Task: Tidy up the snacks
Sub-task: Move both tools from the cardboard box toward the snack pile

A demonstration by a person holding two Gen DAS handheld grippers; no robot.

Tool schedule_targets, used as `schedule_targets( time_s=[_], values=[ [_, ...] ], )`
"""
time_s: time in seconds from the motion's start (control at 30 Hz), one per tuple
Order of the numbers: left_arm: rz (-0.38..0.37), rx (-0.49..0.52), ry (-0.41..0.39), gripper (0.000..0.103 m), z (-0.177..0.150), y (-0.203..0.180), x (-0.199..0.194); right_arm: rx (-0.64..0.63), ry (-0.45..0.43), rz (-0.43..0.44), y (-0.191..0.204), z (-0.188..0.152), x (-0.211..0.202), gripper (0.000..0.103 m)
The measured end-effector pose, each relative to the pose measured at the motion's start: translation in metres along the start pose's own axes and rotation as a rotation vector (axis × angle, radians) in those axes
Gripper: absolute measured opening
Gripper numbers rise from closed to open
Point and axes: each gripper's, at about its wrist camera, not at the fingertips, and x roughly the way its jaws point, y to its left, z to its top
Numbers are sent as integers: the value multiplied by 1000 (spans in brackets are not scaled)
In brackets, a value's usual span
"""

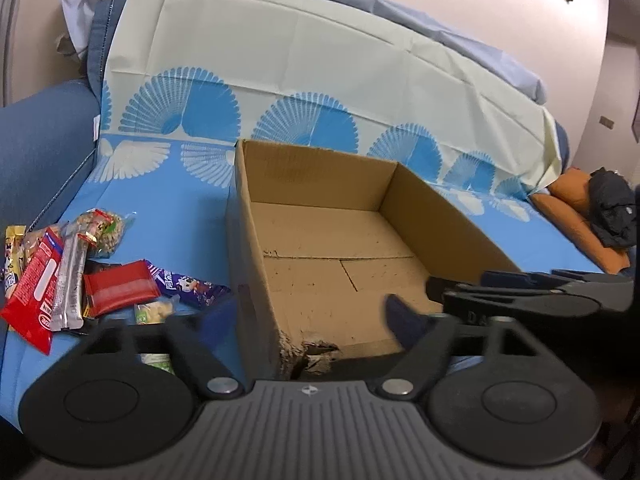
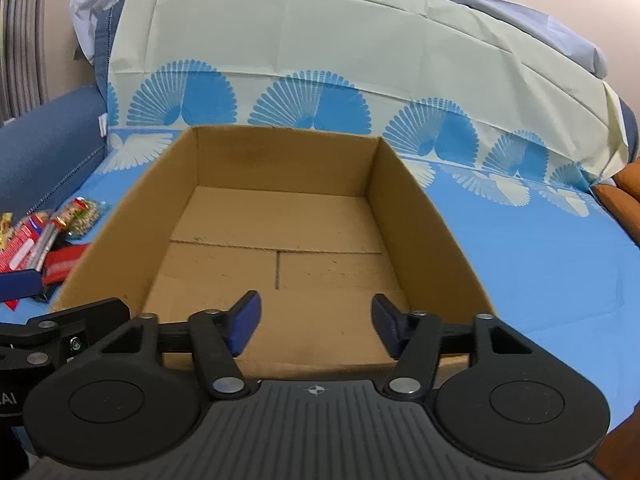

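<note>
We judge the task barely begun. The box [image 2: 276,240] fills the middle of the right wrist view, and its floor is bare cardboard from wall to wall; nothing has gone in yet. In the left wrist view the same box sits centre frame, with a torn near corner at the lower middle.

All the snacks [image 1: 80,276] we can see lie in a loose heap at the left edge of the left wrist view, on the blue cloth [image 1: 540,240], just beside the box's left wall but outside it. We make out a red packet [image 1: 120,288], a long red one [image 1: 34,292], a silver bar [image 1: 70,280], a purple wrapper [image 1: 188,288] and a clear bag [image 1: 102,228] at the back. The heap shows again, small, at the left edge of the right wrist view. Whether more packets lie hidden under the left gripper's body we cannot tell.

Our left gripper [image 1: 308,316] hangs over the box's near left corner, jaws spread and empty, one finger on each side of the wall. Our right gripper [image 2: 316,316] hangs over the box's near edge, jaws likewise spread, holding nothing.

So every packet is still to be picked and placed; the left gripper looks nearer the heap.
</note>
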Motion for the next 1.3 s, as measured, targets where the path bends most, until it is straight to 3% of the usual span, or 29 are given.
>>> schedule_targets(
  time_s=[0.03,0.07,0.1,0.2,0.33,0.47,0.67,0.7,0.77,1.0,1.3],
  values=[
    [-13,-2,1,55,2,5,-2,4,-9,8,2,1,-1,59],
    [-28,-6,7,39,6,12,-5,7,-20,21,5,3,-3,59],
    [-35,-5,9,30,9,17,-8,11,-32,37,9,5,-6,59],
    [-59,18,-13,17,23,34,-24,8,-70,79,24,10,-14,59],
    [-50,111,-70,17,44,62,-40,-7,-122,149,52,16,-26,60],
    [97,192,-101,16,44,108,-39,2,-172,257,78,24,-47,60],
    [369,24,-20,10,5,183,-7,-117,-182,389,134,28,-47,60],
    [385,4,-33,8,6,188,-7,-143,-173,401,146,26,-44,59],
    [455,14,-70,8,6,191,-4,-202,-146,410,170,19,-33,59],
    [675,46,-49,7,11,208,26,-274,-29,391,201,3,7,58],
    [723,93,105,13,-6,209,69,-292,118,323,205,-12,47,60]
  ],
)
